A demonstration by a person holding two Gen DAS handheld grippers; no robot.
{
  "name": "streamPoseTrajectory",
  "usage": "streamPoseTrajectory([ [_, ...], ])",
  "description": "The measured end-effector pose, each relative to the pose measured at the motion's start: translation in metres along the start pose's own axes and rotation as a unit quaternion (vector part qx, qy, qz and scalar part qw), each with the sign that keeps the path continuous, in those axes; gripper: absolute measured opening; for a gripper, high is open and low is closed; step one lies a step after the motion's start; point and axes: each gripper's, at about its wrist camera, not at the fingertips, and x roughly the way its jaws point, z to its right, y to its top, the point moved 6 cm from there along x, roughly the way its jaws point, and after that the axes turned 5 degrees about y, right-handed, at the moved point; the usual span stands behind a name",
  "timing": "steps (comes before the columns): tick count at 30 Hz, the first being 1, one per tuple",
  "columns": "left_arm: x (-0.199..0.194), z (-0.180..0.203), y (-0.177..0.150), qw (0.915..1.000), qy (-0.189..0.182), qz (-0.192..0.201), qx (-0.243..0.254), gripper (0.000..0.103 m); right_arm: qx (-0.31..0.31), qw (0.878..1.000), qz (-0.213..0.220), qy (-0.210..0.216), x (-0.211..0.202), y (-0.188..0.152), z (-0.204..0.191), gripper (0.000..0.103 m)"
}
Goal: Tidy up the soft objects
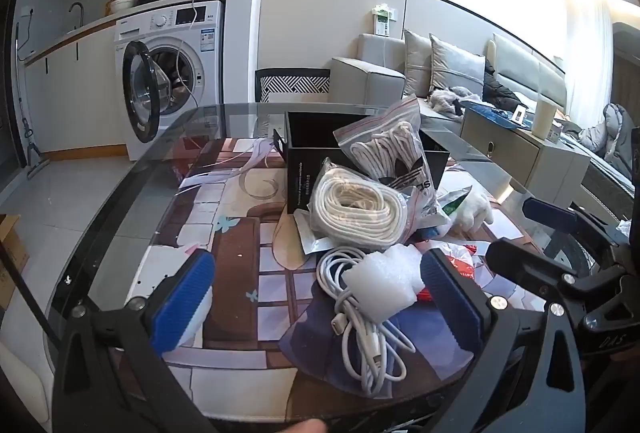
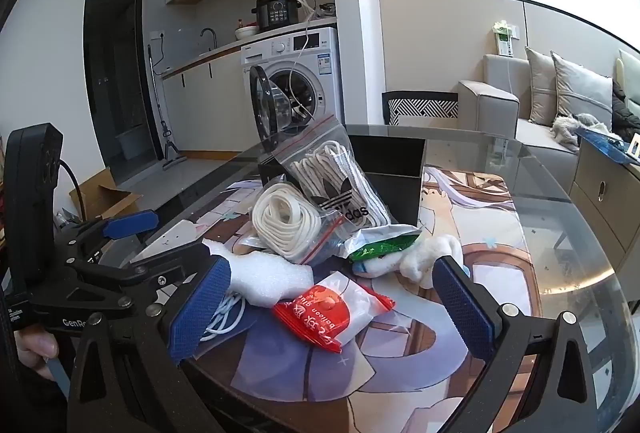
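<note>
Partly, foam (image 2: 268, 279) hides white cable (image 2: 224, 317).

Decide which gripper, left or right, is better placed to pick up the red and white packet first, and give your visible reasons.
Right. The right gripper is open with the red and white packet lying directly between its fingers. The left gripper, also open, frames the white cable bundle instead, with the packet off to its right.
</note>
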Motion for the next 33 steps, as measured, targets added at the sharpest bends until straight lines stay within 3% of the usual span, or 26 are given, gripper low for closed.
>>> streamPoseTrajectory([
  [33,-0.0016,-0.0019,-0.0028,1.0,0.004,-0.003,-0.001,0.103,-0.002,1.0,0.004,0.006,0.0034,-0.0034,-0.0036,0.103],
])
